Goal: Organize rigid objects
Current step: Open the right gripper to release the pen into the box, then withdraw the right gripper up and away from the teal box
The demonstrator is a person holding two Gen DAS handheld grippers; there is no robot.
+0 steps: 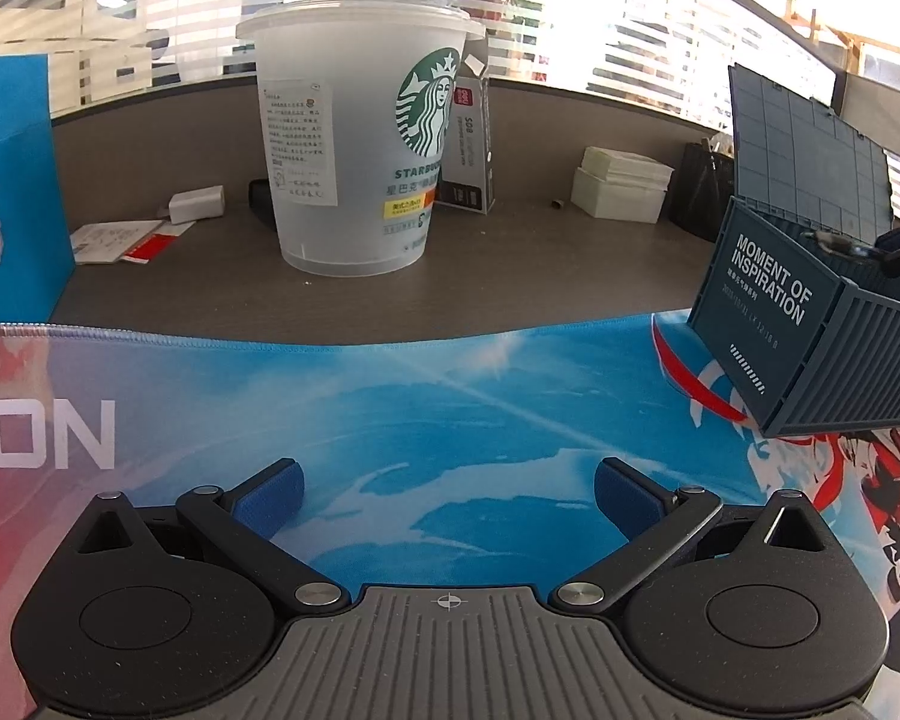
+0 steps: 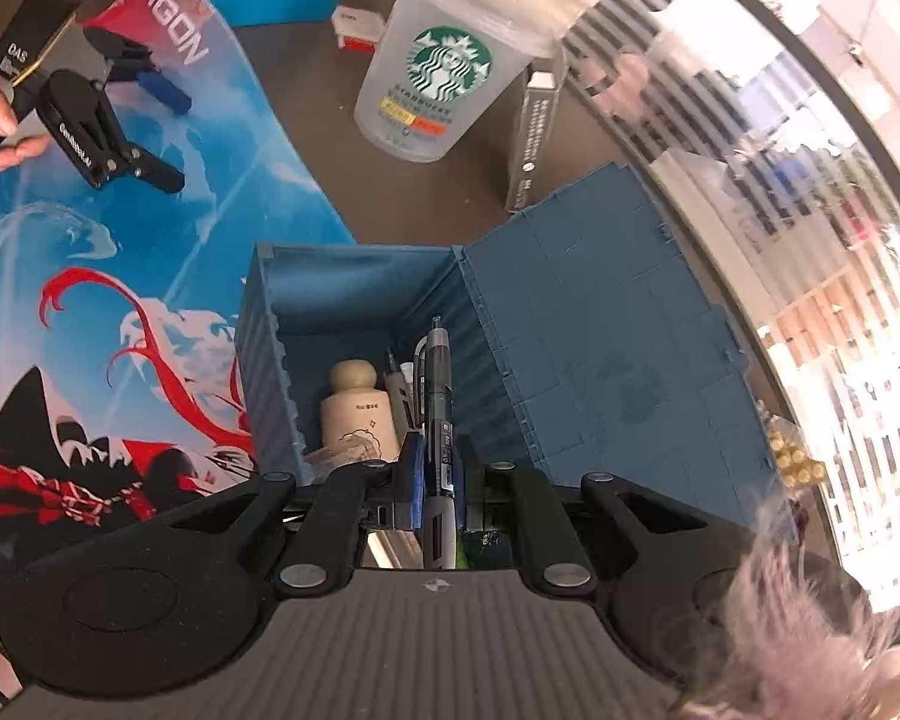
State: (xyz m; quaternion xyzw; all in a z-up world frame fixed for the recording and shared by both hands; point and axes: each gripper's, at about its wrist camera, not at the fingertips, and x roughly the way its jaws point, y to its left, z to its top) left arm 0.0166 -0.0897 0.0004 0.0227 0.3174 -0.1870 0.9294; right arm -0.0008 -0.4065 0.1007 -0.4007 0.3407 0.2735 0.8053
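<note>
Several items already sit inside your open blue container box [image 2: 354, 324]: a cream wooden bottle-shaped piece [image 2: 357, 405] and some pens [image 2: 405, 387] against its far wall, so you look well into the sorting. Your right gripper [image 2: 435, 483] has its jaws squeezed tight on a dark pen [image 2: 438, 414], held lengthwise above the box opening and, as I judge it, not yet dropped in. Your left gripper [image 1: 448, 495] hangs over the printed desk mat [image 1: 390, 396] with jaws spread wide and nothing between them, so whatever else needs sorting lies outside these views.
</note>
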